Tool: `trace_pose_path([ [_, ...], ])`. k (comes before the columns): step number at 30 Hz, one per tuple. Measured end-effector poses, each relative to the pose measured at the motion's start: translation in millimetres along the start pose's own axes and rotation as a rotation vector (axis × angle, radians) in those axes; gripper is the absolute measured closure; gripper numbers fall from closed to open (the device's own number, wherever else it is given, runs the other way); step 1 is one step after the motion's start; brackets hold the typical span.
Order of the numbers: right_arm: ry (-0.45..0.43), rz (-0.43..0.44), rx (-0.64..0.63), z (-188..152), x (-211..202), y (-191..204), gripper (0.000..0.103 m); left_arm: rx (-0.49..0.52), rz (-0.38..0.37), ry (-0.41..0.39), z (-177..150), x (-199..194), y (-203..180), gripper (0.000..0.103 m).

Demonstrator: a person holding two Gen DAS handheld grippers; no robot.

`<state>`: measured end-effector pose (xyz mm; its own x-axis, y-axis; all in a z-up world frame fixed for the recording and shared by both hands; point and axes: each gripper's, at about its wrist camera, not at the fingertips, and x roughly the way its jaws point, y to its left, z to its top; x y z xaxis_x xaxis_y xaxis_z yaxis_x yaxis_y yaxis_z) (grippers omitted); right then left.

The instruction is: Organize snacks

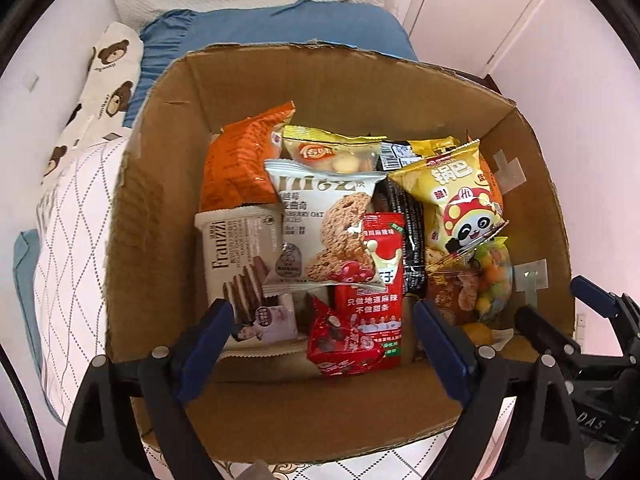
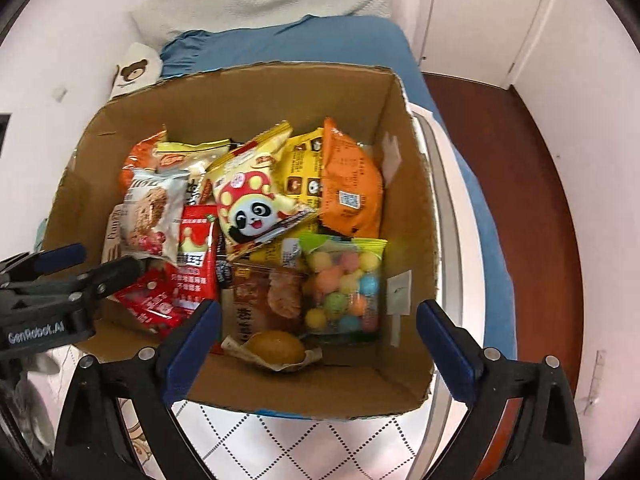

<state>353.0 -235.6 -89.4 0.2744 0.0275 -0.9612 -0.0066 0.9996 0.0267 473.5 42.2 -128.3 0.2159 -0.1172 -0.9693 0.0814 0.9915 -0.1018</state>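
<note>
Snack packets lie heaped in the cardboard box (image 1: pixel 160 200) (on a bed), pillow (image 1: pixel 256 36) behind it.

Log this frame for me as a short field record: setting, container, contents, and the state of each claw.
setting: box on a bed, blue pillow behind
contents: snack packs piled loosely
top: panda bag, cookie pack
near right corner: candy balls, bun
left claw: open, holds nothing, over near wall
right claw: open, holds nothing

Brown box (image 1: pixel 168 216) — blue, bear-print pillows (image 1: pixel 108 80).
</note>
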Motion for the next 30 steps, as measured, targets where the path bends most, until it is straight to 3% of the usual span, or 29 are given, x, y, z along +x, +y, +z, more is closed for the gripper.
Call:
trace_pose_path([
  [6,-0.005,-0.021,0.016,-4,-2,-1,0.003,-0.017,0.062,-0.063,-7,-13,3,0.011],
  [20,-0.077,-0.017,0.034,-15,-32,-2,0.003,-0.045,0.056,-0.119,-21,-40,1,0.011],
  [25,-0.146,-0.008,0.022,-30,-60,2,0.003,-0.048,0.062,-0.186,-40,-67,-2,0.011],
  [30,-0.215,0.005,0.026,-55,-93,3,0.003,-0.045,0.116,-0.280,-66,-105,-7,0.011],
])
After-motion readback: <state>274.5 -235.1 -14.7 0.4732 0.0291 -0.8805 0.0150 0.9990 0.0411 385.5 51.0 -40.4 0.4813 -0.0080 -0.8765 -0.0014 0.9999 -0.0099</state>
